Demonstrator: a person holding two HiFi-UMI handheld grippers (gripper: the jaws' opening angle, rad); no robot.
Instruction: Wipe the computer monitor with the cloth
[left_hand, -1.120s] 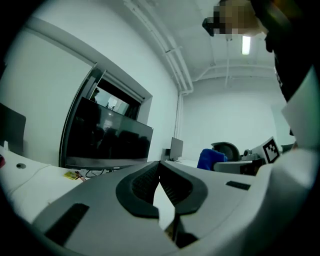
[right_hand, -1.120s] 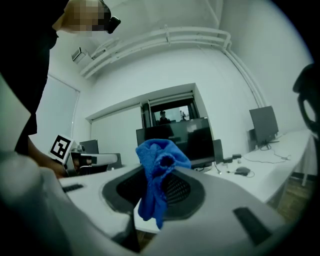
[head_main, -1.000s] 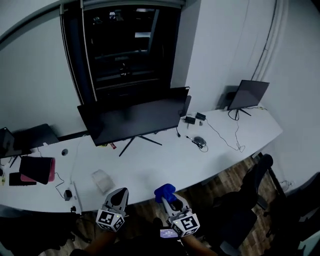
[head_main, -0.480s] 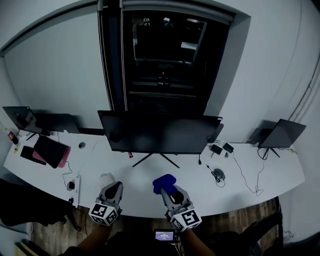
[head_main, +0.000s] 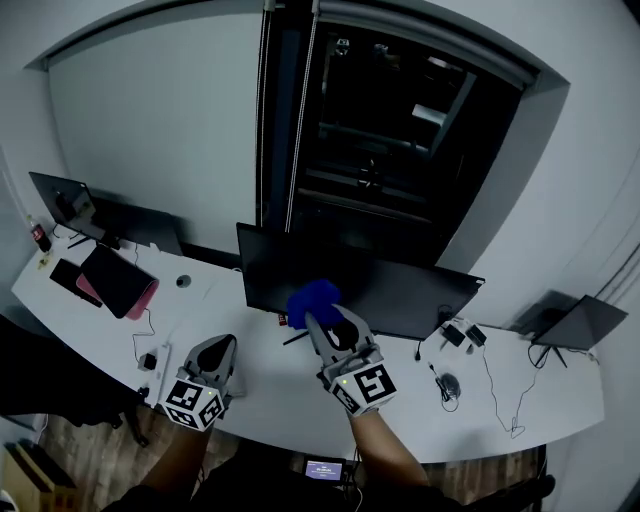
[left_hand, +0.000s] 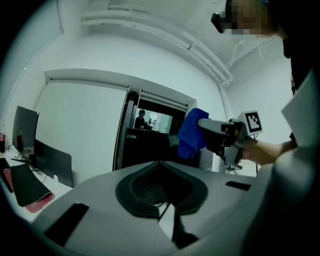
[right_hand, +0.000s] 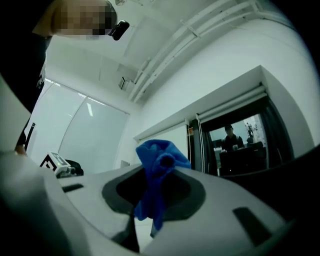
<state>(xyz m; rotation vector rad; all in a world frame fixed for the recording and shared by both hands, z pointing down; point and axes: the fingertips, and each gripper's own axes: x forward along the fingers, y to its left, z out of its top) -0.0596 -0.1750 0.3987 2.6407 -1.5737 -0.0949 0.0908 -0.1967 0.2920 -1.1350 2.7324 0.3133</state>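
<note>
Blue cloth in right gripper jaws, now higher, before the monitor

monitor partly hidden behind cloth

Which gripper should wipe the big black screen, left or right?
Right. The right gripper is shut on the crumpled blue cloth, up in front of the wide black computer monitor. The left gripper is shut, empty and lower, over the white desk.
</note>
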